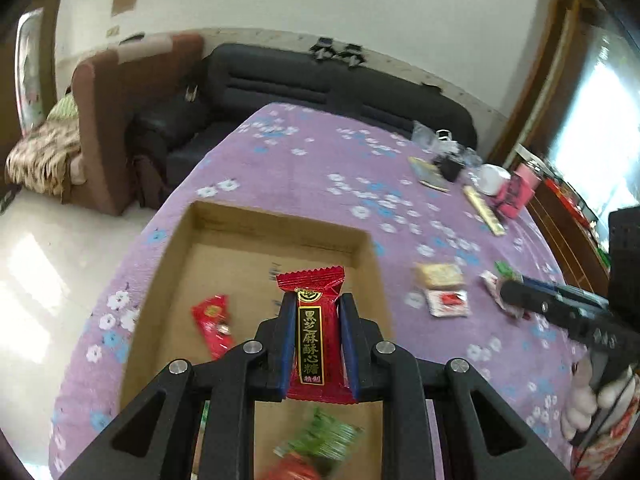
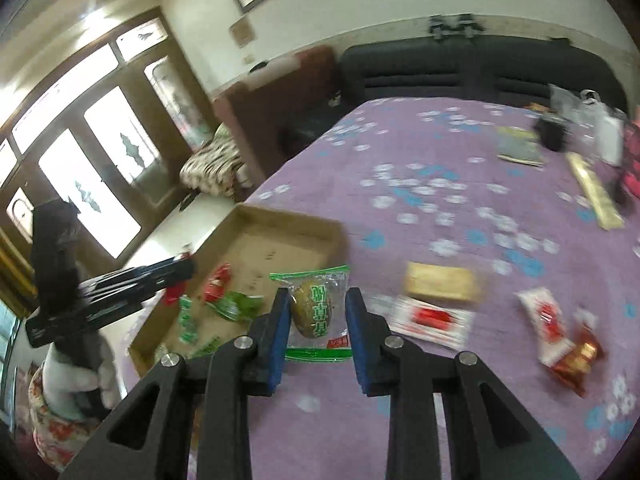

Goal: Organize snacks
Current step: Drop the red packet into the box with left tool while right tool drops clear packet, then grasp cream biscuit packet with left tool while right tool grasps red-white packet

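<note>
My left gripper (image 1: 316, 312) is shut on a red candy packet (image 1: 314, 332) with gold lettering, held above the open cardboard box (image 1: 176, 248). A red packet (image 1: 214, 324) and a green packet (image 1: 324, 436) lie in the box. My right gripper (image 2: 318, 312) is shut on a green-and-clear packet with a brown snack (image 2: 316, 312), held above the purple cloth beside the box (image 2: 332, 232). The left gripper also shows in the right wrist view (image 2: 176, 272), and the right gripper in the left wrist view (image 1: 508, 292).
On the purple flowered tablecloth (image 1: 320, 168) lie a tan cracker packet (image 2: 440, 280), white-red packets (image 2: 430, 320) (image 2: 546, 324) and a dark red packet (image 2: 578, 360). A yellow strip (image 2: 596, 196), a booklet (image 2: 518, 146), a black object and pink box stand far right. A dark sofa (image 1: 320, 76) is behind.
</note>
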{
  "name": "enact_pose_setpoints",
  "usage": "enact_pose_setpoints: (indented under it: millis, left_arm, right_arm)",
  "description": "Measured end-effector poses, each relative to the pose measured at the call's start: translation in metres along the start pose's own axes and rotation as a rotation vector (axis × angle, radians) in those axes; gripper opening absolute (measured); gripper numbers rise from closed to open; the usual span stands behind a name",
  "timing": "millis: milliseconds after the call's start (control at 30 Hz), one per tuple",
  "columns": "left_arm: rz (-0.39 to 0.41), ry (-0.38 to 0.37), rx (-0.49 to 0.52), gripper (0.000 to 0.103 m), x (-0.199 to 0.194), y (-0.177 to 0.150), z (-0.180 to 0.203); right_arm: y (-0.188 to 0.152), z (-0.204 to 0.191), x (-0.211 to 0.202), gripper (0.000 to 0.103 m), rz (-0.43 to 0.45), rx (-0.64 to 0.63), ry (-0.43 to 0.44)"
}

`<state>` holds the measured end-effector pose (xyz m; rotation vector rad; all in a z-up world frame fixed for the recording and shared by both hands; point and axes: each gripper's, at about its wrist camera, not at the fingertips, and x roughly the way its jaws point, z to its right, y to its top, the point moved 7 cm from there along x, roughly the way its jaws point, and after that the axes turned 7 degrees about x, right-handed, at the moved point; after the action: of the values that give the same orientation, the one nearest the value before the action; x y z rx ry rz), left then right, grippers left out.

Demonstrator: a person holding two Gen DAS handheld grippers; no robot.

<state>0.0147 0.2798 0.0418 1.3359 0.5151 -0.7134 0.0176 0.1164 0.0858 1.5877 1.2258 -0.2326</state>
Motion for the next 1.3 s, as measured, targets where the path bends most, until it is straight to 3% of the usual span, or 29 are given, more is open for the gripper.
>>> enact_pose_setpoints:
  millis: [133,267,533,600,667,833,900,933,1000,1067,1133,1200,1300]
  left_arm:
    - [-0.021,0.047,-0.032,0.021,0.019,0.001,-0.033]
    - [-0.050,0.049,-0.070,0.021,0.036,-0.002,-0.053]
    - [-0.081,0.021,-0.090,0.024,0.058,0.001,-0.062]
    - [-0.078,0.006,-0.104,0.036,0.059,0.002,-0.062]
    - [-0.062,-0.007,-0.117,0.056,0.056,0.005,-0.061]
    - [-0.005,-0.049,-0.109,0.060,0.031,0.011,-0.043]
    - [0.042,-0.073,-0.101,0.071,0.012,0.015,-0.032]
    - [0.077,-0.089,-0.102,0.081,-0.001,0.017,-0.025]
    - [0.154,-0.142,-0.124,0.090,-0.023,0.018,-0.012]
    - [0.215,-0.221,-0.162,0.091,-0.037,0.015,0.001]
    - [0.225,-0.284,-0.209,0.091,-0.039,0.007,0.012]
    - [0.210,-0.327,-0.246,0.091,-0.034,-0.002,0.022]
    - [0.157,-0.316,-0.239,0.091,-0.021,-0.012,0.039]
  right_arm:
    - [0.000,-0.027,0.058,0.027,-0.093,0.019,0.016]
    - [-0.005,-0.039,0.099,0.027,-0.140,0.021,-0.010]
    - [-0.010,-0.048,0.141,0.029,-0.183,0.021,-0.052]
    - [-0.008,-0.049,0.138,0.030,-0.169,0.044,-0.039]
    - [-0.005,-0.049,0.131,0.030,-0.156,0.051,-0.021]
    - [0.014,-0.043,0.083,0.032,-0.060,0.018,-0.038]
    - [0.024,-0.030,0.053,0.049,0.000,-0.003,-0.075]
    - [0.029,-0.019,0.031,0.056,0.054,-0.025,-0.112]
    - [0.035,0.003,0.003,0.080,0.146,-0.046,-0.165]
    - [0.035,0.035,-0.013,0.082,0.172,-0.033,-0.246]
    - [0.028,0.070,-0.011,0.081,0.091,0.014,-0.305]
    - [0.013,0.101,-0.002,0.066,0.018,0.082,-0.312]
    - [-0.002,0.122,0.017,0.057,-0.042,0.126,-0.312]
